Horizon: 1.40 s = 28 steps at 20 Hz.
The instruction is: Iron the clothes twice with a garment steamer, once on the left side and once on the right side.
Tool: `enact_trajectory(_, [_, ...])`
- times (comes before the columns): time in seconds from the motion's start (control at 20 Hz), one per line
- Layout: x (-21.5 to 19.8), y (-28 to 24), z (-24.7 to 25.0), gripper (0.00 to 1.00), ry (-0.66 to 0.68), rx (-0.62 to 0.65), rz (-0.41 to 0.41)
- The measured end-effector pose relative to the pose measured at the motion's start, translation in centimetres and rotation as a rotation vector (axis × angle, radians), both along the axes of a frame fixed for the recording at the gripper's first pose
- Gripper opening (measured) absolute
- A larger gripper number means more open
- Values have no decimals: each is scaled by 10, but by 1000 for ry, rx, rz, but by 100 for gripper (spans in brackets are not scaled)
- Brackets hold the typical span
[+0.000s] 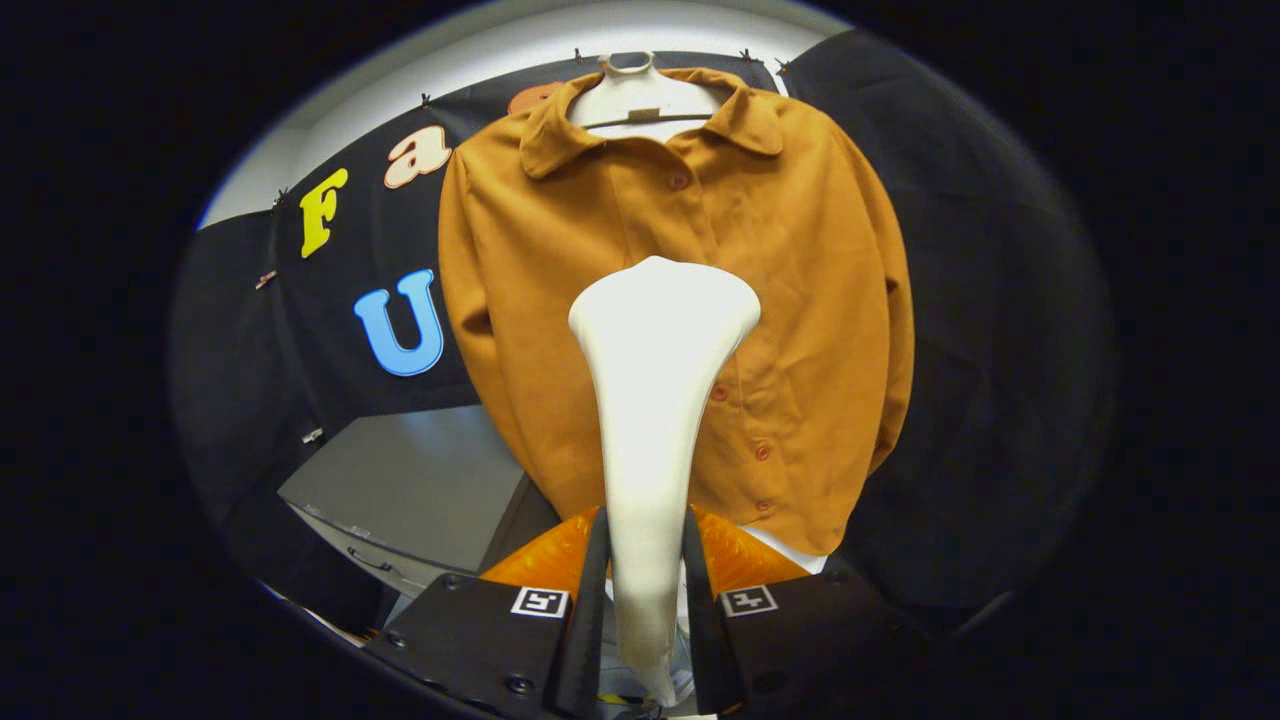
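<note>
I am clamping both fingers of my gripper (646,570) around the white garment steamer (655,400), low in the frame, aiming its head at the centre of the orange shirt (800,300), hanging on a hanger (632,95) above.

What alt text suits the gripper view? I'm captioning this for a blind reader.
The gripper is shut on a white garment steamer, whose wide head points at the front of an orange button-up shirt hanging on a white hanger. A grey cabinet stands beside the shirt.
</note>
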<state>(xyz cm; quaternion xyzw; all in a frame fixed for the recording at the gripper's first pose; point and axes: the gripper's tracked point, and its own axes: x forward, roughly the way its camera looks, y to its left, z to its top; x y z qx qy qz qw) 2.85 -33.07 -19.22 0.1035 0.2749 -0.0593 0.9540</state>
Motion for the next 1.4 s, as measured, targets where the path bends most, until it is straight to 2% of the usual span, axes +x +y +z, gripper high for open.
enact_trajectory(0.3, [8, -67, 41, 40, -88, -60, -92])
enact_trajectory(0.55, [29, -101, 39, 40, -90, -61, -88])
enact_trajectory(0.95, [41, -118, -23, 40, 13, 48, -58])
enact_trajectory(1.4, [23, -124, -95, 40, 171, 125, -98])
